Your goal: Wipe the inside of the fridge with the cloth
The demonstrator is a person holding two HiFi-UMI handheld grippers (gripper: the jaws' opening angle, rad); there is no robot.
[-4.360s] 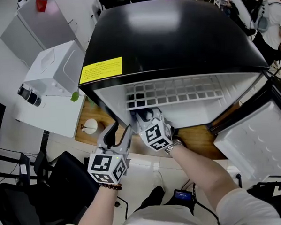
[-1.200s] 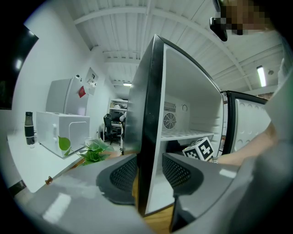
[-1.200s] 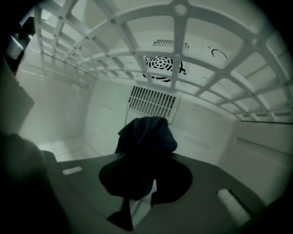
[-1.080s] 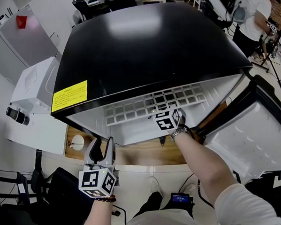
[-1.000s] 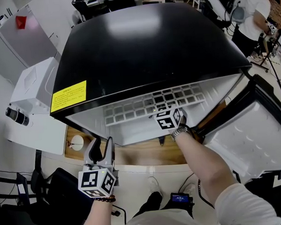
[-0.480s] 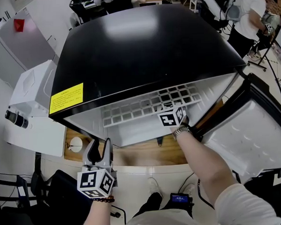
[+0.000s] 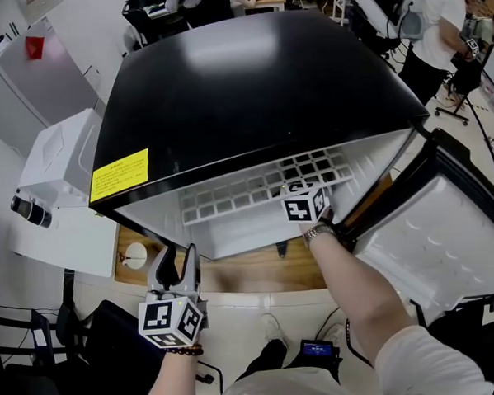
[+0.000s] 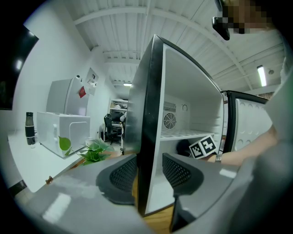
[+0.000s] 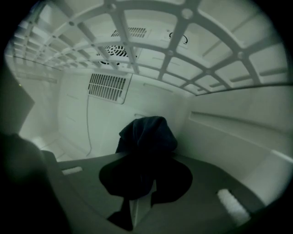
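Since the earliest head view, the right gripper had travelled from the left of the fridge's opening to its right side, near the hinge, while the left one kept its place. Its jaws were closed on a bunched dark navy cloth, which stood up from between them and pointed at the back right corner of the lower compartment. Whether the cloth touched a wall could not be told. The left gripper hung outside with its jaws apart and nothing held. The front edge of the small black-topped fridge lined up in the gap between them, with no clear contact. Wiping looked to be under way, with the left part of the interior likely covered and the right part in hand. The next move probably called for pressing the cloth flat to the right wall or floor and drawing it along, keeping clear of the white wire grid shelf just above. The head view showed only the right gripper's marker cube and the wrist under the shelf, with the white-lined door swung open and the wooden bench beneath, and no cloth at all. The right gripper view alone showed the cloth and the slatted vent on the rear wall. The left gripper view added a round fan grille above the shelf.
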